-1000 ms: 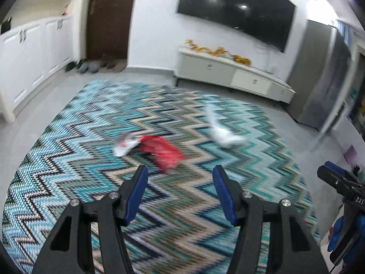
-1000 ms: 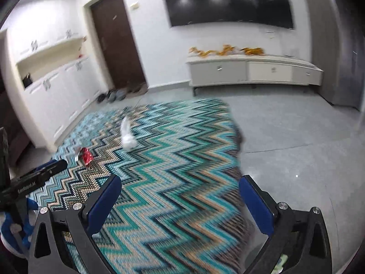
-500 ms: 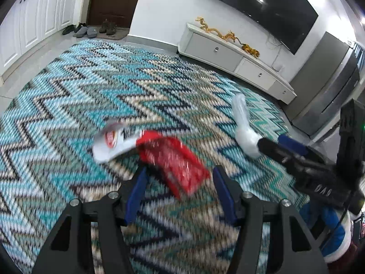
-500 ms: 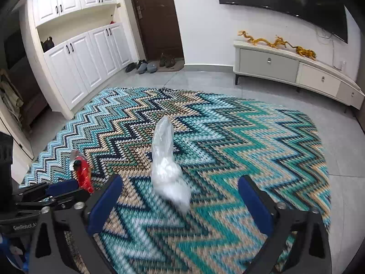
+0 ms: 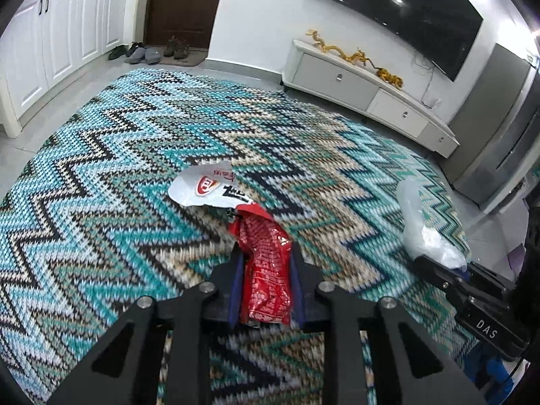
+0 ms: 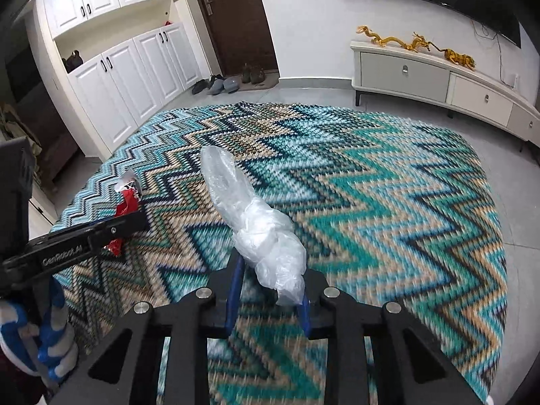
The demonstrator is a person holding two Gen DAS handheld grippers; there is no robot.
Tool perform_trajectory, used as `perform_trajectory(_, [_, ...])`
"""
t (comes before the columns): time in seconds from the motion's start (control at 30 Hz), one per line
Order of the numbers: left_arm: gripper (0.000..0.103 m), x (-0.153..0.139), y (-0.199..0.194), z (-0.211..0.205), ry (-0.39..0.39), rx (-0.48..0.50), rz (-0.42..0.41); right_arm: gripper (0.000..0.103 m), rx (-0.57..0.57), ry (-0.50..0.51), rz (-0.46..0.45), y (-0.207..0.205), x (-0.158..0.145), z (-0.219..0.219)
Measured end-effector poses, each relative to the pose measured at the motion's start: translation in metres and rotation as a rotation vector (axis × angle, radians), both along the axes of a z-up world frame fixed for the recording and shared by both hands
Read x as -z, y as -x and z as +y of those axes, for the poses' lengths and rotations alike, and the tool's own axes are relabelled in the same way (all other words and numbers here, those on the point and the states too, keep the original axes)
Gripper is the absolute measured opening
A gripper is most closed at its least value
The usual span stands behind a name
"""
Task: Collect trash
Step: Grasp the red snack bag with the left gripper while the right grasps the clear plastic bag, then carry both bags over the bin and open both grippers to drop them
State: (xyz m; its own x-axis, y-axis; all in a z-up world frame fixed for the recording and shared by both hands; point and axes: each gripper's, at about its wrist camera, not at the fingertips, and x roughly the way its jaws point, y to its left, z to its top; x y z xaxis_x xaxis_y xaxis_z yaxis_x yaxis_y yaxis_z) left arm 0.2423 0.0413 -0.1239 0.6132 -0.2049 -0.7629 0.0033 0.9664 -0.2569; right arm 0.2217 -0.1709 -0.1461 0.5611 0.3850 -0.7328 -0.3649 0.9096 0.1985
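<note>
A red and white snack wrapper (image 5: 263, 246) lies on the zigzag rug (image 5: 101, 202). My left gripper (image 5: 265, 270) is shut on its red end; the white end lies flat on the rug. A knotted clear plastic bag (image 6: 256, 222) lies to the right of it. My right gripper (image 6: 270, 280) is shut on the bag's near end. The bag also shows in the left wrist view (image 5: 422, 226), with the right gripper (image 5: 435, 266) beside it. The wrapper shows in the right wrist view (image 6: 126, 199) at the left gripper (image 6: 135, 219).
A white TV cabinet (image 5: 364, 91) with golden dragon figures stands along the far wall under a dark TV (image 5: 398, 10). White cupboards (image 6: 128, 74) line the left wall. Shoes (image 5: 148, 52) sit by a brown door (image 5: 182, 3). Grey tile surrounds the rug.
Both grippers moved down and forward to the rug and closed. The left one closed on the red wrapper, the right one on the clear plastic bag.
</note>
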Motion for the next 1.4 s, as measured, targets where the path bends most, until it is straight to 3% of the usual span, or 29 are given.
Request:
perform_trajectory(0.37, [0.021, -0.041, 0.074, -0.022, -0.032, 0.105, -0.072, 0.025, 0.066, -0.081, -0.054, 0.093, -0.033, -0.035])
perform_trajectory(0.6, [0.021, -0.074, 0.112, -0.081, -0.061, 0.263, -0.13, 0.025, 0.241, -0.099, -0.113, 0.163, -0.052, -0.116])
perform_trajectory(0.73, [0.022, -0.084, 0.128, -0.138, -0.056, 0.396, -0.13, 0.025, 0.376, -0.077, -0.119, 0.202, -0.049, -0.174])
perform_trajectory(1.03, [0.025, -0.084, 0.164, -0.303, -0.046, 0.711, -0.105, 0.025, 0.665, -0.039, -0.008, 0.265, 0.006, -0.298])
perform_trajectory(1.3, [0.031, -0.062, 0.181, -0.414, -0.008, 0.875, -0.033, 0.027, 0.772, -0.063, 0.11, 0.276, 0.056, -0.354])
perform_trajectory(1.37, [0.035, -0.057, 0.18, -0.428, 0.006, 0.897, -0.008, 0.032, 0.789, -0.069, 0.139, 0.278, 0.068, -0.361])
perform_trajectory(1.4, [0.039, -0.055, 0.18, -0.435, 0.011, 0.907, 0.002, 0.045, 0.799, -0.068, 0.149, 0.279, 0.073, -0.365])
